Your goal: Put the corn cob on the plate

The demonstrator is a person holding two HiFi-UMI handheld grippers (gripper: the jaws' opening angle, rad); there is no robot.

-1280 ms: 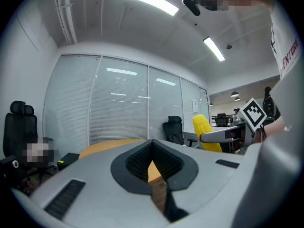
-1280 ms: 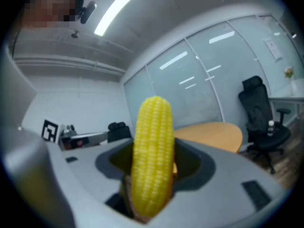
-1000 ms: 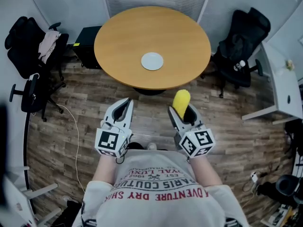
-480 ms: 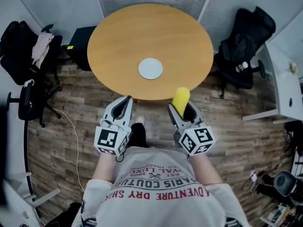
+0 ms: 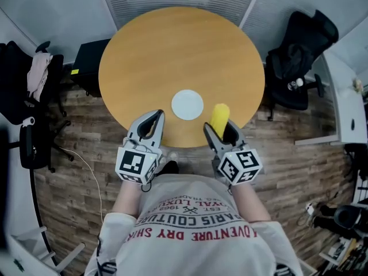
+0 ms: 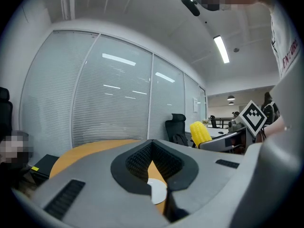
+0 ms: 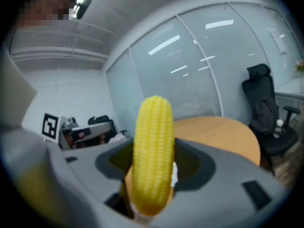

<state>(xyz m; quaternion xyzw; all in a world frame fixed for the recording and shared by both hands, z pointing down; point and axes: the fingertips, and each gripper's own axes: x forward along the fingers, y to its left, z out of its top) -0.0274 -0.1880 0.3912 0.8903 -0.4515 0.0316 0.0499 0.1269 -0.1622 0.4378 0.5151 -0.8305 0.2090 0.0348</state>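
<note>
R hand-held gripper [image 5: 222,135] is clamping the corn cob [image 5: 219,117], hovering just right of the plate [image 5: 187,104] on the bench [image 5: 172,45]. L hand-held gripper [image 5: 153,118], jaws together w/ nothing inside, is hanging near-left of plate.

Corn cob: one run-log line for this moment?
right tool: shut on corn cob | left tool: shut, empty | plate: bare, on table | corn cob: above table edge, right of plate, not yet placed

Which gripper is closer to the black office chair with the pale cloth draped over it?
Left. The left gripper is on the side of the black office chair; the right gripper, holding the yellow corn cob, sits farther across.
</note>
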